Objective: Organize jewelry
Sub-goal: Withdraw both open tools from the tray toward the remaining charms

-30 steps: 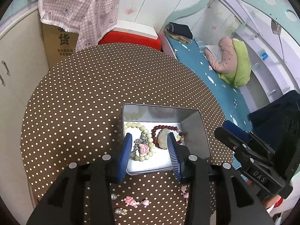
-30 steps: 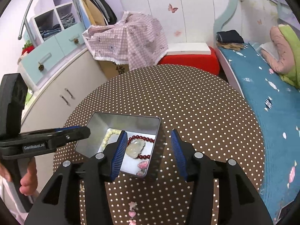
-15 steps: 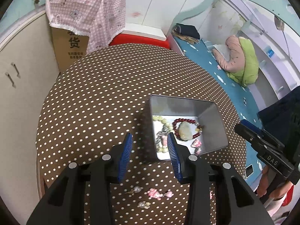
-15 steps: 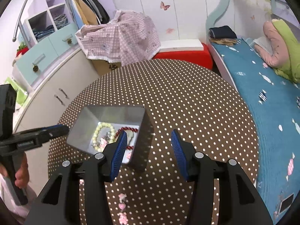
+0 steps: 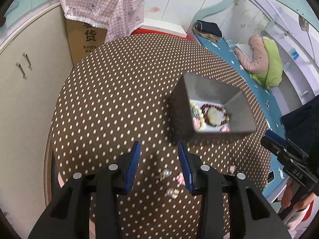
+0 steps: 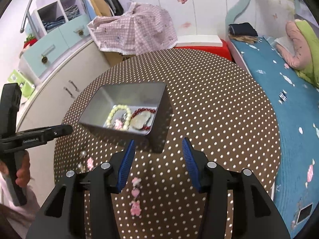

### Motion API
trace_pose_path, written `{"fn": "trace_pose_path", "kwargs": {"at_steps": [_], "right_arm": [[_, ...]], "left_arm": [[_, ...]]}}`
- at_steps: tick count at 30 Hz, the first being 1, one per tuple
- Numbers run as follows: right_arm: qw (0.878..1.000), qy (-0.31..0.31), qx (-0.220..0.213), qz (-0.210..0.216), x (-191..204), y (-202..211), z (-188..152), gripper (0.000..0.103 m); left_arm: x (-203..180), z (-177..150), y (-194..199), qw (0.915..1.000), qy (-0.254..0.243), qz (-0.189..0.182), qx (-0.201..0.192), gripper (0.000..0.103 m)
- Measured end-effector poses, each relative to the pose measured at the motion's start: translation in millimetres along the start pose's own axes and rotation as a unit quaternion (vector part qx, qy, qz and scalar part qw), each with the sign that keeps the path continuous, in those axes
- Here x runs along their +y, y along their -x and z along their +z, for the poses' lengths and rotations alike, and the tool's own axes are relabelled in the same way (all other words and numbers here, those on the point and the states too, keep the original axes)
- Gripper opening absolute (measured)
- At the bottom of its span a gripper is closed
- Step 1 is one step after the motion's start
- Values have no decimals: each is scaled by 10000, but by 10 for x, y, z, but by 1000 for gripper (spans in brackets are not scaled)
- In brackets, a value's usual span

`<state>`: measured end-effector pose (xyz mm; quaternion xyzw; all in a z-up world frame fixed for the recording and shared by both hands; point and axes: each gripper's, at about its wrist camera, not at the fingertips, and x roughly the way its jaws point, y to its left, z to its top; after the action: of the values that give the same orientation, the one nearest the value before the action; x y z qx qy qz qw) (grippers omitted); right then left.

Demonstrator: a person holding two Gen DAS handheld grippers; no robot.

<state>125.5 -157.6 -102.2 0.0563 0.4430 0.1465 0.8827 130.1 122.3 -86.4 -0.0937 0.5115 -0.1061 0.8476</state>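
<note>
An open metal tin (image 5: 209,87) stands on the brown polka-dot table (image 5: 119,99), up and to the right of my left gripper (image 5: 158,149). In the tin lie a cream bead bracelet (image 6: 117,112) and a red bead bracelet (image 5: 213,107) with a pale stone. My left gripper is open. On the cloth below its fingers lie two pearl earrings (image 5: 164,174) and a pink piece (image 5: 180,177). My right gripper (image 6: 158,145) is open, just in front of the tin (image 6: 127,93). A pink charm string (image 6: 135,193) lies between its arms on the cloth.
A cardboard box under a pink checked cloth (image 5: 89,33) and a cream cupboard (image 5: 24,79) stand left of the table. A red stool (image 6: 199,47) sits behind it, and a bed with blue sheets (image 6: 279,91) runs along the right. More small earrings (image 6: 82,154) lie left of my right gripper.
Both grippers have drawn back from over the tin toward the table's near edge, and the left one has also shifted left. The loose earrings and charms now show more fully.
</note>
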Motion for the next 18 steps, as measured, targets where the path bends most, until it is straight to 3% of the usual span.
{"fn": "trace_pose_path", "kwargs": {"at_steps": [9, 12, 18], "right_arm": [[9996, -23, 271, 7, 105, -97, -208, 49], [9994, 53, 328, 84, 187, -109, -252, 49], [9984, 269, 440, 241, 389, -158, -330, 49]], "left_arm": [[129, -319, -55, 9996, 87, -27, 277, 37], [125, -390, -51, 9994, 32, -149, 296, 49], [-21, -550, -69, 9989, -235, -187, 357, 50]]}}
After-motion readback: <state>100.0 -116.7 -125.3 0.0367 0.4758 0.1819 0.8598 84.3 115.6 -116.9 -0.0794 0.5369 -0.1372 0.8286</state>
